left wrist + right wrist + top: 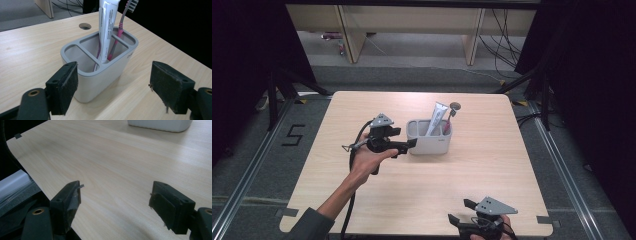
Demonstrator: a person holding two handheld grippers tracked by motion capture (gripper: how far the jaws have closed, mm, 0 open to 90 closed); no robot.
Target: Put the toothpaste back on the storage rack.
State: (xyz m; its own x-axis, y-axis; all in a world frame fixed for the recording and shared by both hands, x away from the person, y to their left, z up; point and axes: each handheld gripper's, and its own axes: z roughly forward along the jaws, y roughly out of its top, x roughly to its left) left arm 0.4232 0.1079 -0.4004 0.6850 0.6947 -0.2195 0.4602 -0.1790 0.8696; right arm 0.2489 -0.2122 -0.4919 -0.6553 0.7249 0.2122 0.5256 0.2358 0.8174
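The toothpaste tube (106, 27) and toothbrush (117, 35) stand inside the holder (100, 82). Beside the holder, the left tool (112, 82) is open and empty; the right tool (115, 205), well apart, is likewise open. Little appears left.

You're working at a pale wood table (422, 200) with rounded corners and a small round hole (455, 105) near its far edge, standing on grey floor (252, 165) marked with a black "5" (293, 135). Beyond it you see light wooden furniture legs (353, 35) and loose cables (504, 40), with black curtains (592, 75) on both sides.
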